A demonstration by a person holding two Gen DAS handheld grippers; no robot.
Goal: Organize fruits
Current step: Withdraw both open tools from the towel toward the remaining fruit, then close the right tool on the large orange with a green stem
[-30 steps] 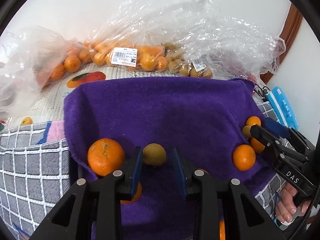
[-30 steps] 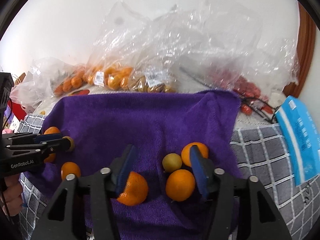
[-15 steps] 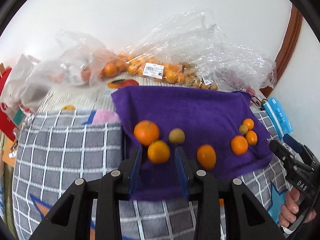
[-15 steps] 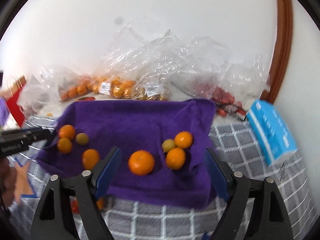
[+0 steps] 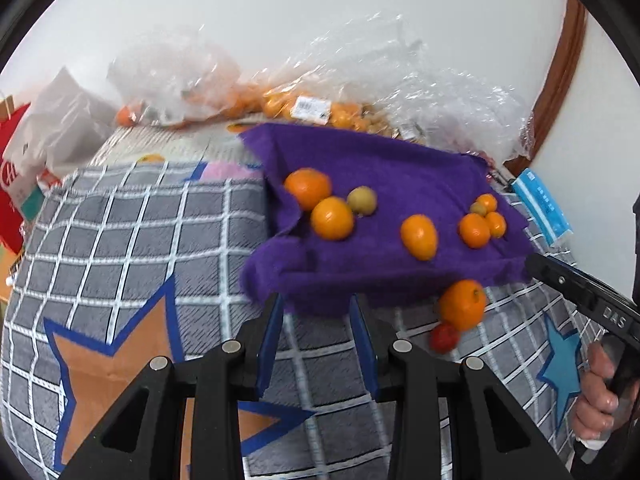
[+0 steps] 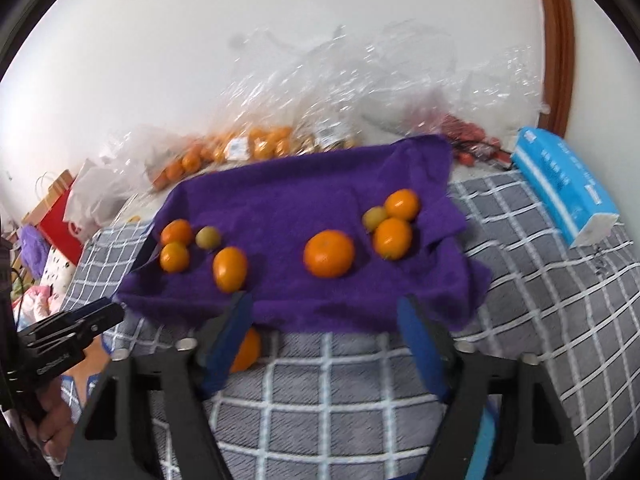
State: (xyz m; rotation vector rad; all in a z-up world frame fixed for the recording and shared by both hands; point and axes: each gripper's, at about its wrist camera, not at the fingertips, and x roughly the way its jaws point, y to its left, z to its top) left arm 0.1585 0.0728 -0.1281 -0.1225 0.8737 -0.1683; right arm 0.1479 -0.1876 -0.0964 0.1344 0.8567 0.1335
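A purple towel point(image 5: 400, 168) point(image 6: 300, 184) lies on a grey checked blanket and carries several oranges and two small greenish fruits. In the right wrist view a big orange point(image 6: 329, 253) sits mid-towel, a group of three fruits point(image 6: 390, 220) to its right, another group point(image 6: 188, 242) at the left. One orange point(image 5: 462, 305) and a small red fruit point(image 5: 444, 337) lie off the towel's near edge. My left gripper point(image 5: 318, 320) is open and empty, just short of the towel's near edge. My right gripper point(image 6: 324, 320) is wide open and empty at the near edge.
Clear plastic bags of oranges and small fruits point(image 5: 312, 108) point(image 6: 256, 144) line the wall behind the towel. A blue tissue pack point(image 6: 564, 188) lies at the right. A red bag point(image 5: 12, 184) stands at the far left. The grey checked blanket point(image 6: 540, 280) extends around the towel.
Both grippers have pulled back and up from the towel, empty. The right gripper's jaws have opened wider. The fruits on the towel have stayed in place.
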